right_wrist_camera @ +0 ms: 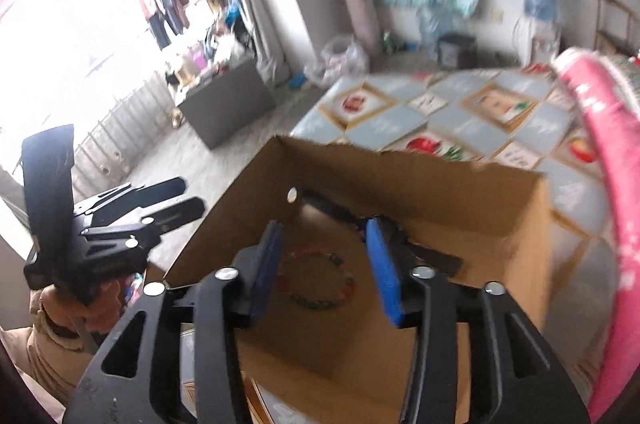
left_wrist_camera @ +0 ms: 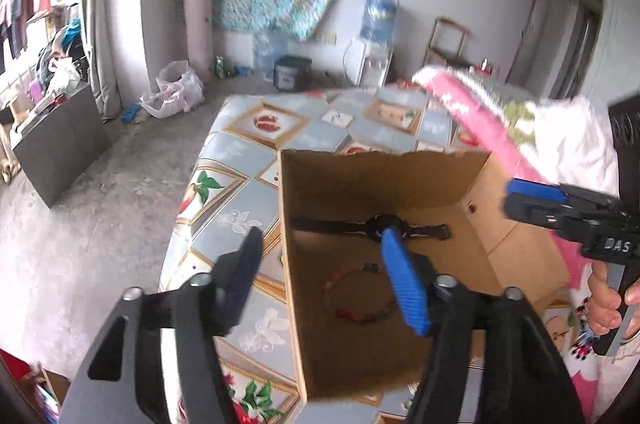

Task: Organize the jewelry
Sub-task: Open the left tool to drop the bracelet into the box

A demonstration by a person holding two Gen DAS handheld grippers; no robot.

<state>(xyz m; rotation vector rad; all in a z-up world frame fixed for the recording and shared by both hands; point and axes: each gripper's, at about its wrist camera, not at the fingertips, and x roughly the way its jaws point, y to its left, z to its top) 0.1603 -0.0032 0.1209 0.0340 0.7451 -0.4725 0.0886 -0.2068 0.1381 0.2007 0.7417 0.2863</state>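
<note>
**Watch and bracelet lie in the box, both grippers empty above it**

Left wrist view: the left gripper (left_wrist_camera: 320, 264) hangs over the near left corner of the cardboard box (left_wrist_camera: 440, 175), its fingers spread wide with nothing between them. One finger sits outside the box wall and the blue-padded one (left_wrist_camera: 404, 284) is over the interior. On the box floor lie a black wristwatch (left_wrist_camera: 372, 226), stretched flat along the far wall, and a beaded bracelet (left_wrist_camera: 352, 296) of mixed colours nearer the camera, apart from the watch. Gathering both in one container fits the tidying task. At the right edge the right gripper (left_wrist_camera: 536, 197) is held by a hand (left_wrist_camera: 608, 304) beside the box; white letters on its body read "DAS", possibly part of a longer word. The box stands on a table under a fruit-patterned cloth (left_wrist_camera: 240, 151), with a pink cloth (left_wrist_camera: 480, 119) bunched behind it.

Right wrist view: the right gripper (right_wrist_camera: 324, 260) points down into the box (right_wrist_camera: 480, 203), fingers parted and empty, the bracelet (right_wrist_camera: 320, 280) showing in the gap below them and the watch (right_wrist_camera: 432, 256) partly hidden behind the blue pad. The open jaws over the items suggest a release or a fresh reach; which one cannot be told. The left gripper (right_wrist_camera: 176, 199) is at the left, outside the box wall. No writing is readable in this view.
</note>
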